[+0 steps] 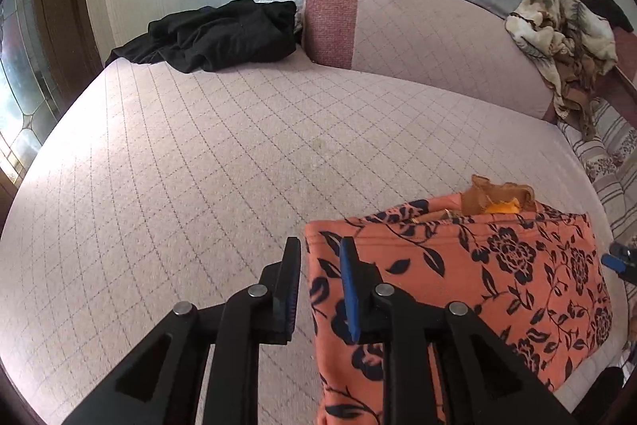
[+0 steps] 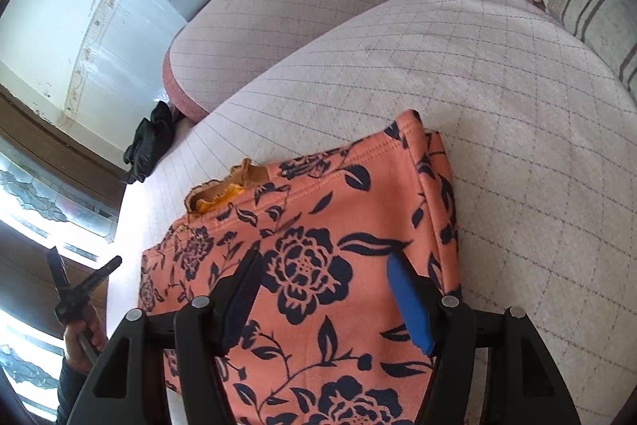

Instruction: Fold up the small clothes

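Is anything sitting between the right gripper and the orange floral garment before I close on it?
Nothing visible does. The right gripper hangs open directly over the orange floral garment, with only air between. The black clothes pile lies far off at the bed's back edge.

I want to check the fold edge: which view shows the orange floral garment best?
The right wrist view: the floral garment fills the frame from above, its doubled edge lying on the mattress. The left wrist view shows it low and slanted, partly behind the left gripper.
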Demonstrator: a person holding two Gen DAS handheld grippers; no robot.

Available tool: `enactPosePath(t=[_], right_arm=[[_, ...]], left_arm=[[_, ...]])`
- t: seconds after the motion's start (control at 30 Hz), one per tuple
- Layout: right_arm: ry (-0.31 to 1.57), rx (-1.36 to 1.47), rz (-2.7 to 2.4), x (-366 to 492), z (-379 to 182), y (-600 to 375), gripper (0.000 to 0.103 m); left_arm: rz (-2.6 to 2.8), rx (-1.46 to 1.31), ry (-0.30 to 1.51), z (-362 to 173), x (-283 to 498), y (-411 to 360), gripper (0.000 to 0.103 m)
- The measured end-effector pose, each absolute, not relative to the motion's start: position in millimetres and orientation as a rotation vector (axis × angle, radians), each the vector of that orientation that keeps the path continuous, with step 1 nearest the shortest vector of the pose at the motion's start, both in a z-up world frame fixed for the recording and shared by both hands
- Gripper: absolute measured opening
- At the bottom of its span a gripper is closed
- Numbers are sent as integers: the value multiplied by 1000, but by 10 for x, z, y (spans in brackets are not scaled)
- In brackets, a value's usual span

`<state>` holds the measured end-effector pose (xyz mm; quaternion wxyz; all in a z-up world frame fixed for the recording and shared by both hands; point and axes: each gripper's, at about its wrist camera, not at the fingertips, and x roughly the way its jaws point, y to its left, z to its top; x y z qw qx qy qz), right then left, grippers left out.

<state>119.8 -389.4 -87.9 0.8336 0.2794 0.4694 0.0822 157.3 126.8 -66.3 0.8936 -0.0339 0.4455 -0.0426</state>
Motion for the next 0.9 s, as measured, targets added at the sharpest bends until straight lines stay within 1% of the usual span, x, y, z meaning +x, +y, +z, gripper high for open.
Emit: enactPosePath(t=[0.03,0.1,0.17,0.23,0.27,0.3,0.4,0.5,0.57,0.63,0.67,0.7,0.73,0.77,0.83,0.87,0.9], right_arm=[[999,612,199,1273,-889,-3896,68],[1015,663,246,1457,-974,-3931,68],[1034,706,213,1657,-1146,-4072,68],[1040,799,93,1768,-1357,-4386,64],[1006,908,92,1739,-1417,-4524,64],[982,968,81,1682,-1398,-4584,66],[953,793,47,1449,-1041,-4402,67],[944,773,194,1063,-787,-4092,70],[977,772,273,770,-784,-3871,71],[1025,774,262,480,-987,-3754,74],[1080,776,203,384,-1171,-3746,73],[1101,831,159,254,-1371,-3801,62],[1028,901,146,93,-1412,-3884,61],[1006,936,130,-4,-1388,-3931,61],[1023,911,75,-80,-1264,-3939,64],[1020,880,55,-99,-1172,-3915,69],[1004,851,72,-99,-1075,-3869,70]], left_arm=[[-97,-75,916,-649,1466,1212,27],[-119,-74,916,-662,1273,1089,45],[-119,-75,917,-730,1104,946,53],[-142,-49,944,-803,983,805,53],[-144,-34,957,-865,930,740,53],[-148,-21,967,-943,917,683,54],[-156,6,1013,-1136,880,570,54],[-133,18,1032,-1260,863,532,54],[-127,17,1022,-1248,859,524,55],[-117,8,1034,-1226,864,533,55],[-117,-7,1036,-1196,860,552,55],[-114,-18,1037,-1160,842,568,55],[-111,-26,1032,-1115,811,594,55],[-109,-32,1018,-1064,776,610,55],[-109,-42,994,-970,718,648,55],[-112,-49,983,-932,696,654,56],[-112,-54,972,-909,675,656,58]])
